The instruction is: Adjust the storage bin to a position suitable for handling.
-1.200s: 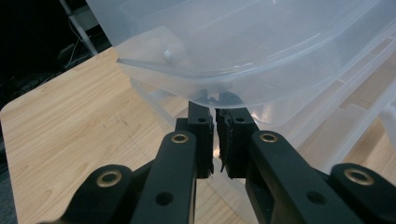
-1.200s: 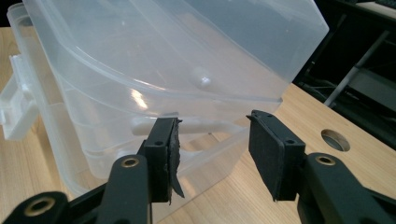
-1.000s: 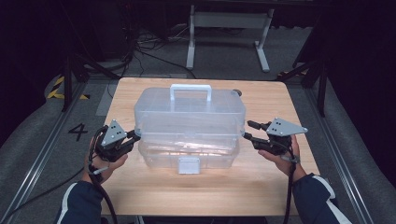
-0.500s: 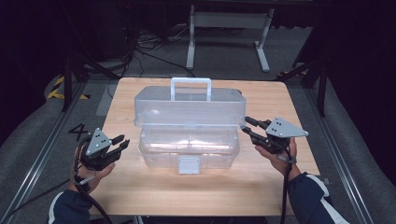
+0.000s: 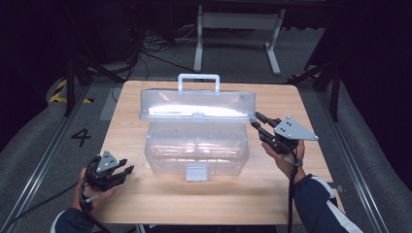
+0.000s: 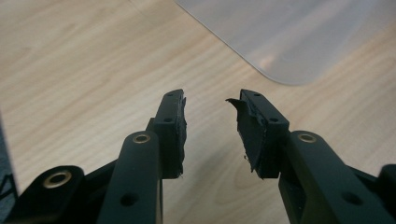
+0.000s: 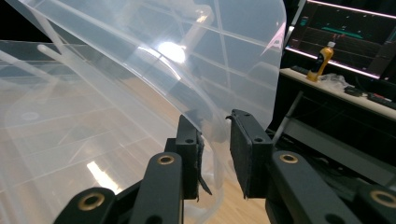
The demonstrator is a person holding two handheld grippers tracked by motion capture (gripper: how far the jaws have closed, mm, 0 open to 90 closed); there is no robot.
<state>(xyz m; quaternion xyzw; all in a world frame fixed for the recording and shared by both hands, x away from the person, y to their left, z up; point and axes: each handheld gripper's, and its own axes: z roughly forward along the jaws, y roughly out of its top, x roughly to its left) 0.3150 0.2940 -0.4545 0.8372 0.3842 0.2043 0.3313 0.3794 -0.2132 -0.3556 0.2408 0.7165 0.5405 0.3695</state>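
A clear plastic box (image 5: 197, 148) stands mid-table, its lid (image 5: 197, 104) tilted up at the back with a handle (image 5: 198, 80) on top. At the lid's right front corner, my right gripper (image 5: 256, 120) is shut on the rim. In the right gripper view the jaws (image 7: 212, 119) have just been closing with the lid's edge (image 7: 154, 56) between the pads. My left gripper (image 5: 127, 167) hovers low over the table's front left, apart from the box. Its jaws (image 6: 210, 100) have just been opening with nothing between them; a corner of the box (image 6: 289, 37) lies ahead.
The wooden table (image 5: 145, 199) has bare room in front of the box and on both sides. A grey latch (image 5: 197, 172) hangs at the box's front. Behind the table stands a metal frame (image 5: 238, 29). A yellow bottle (image 7: 323, 58) sits on a far shelf.
The lid has swung up from shut to tilted open. My left gripper let go of the box's left side, dropped toward the front left and opened. The right gripper stayed at the lid's corner.
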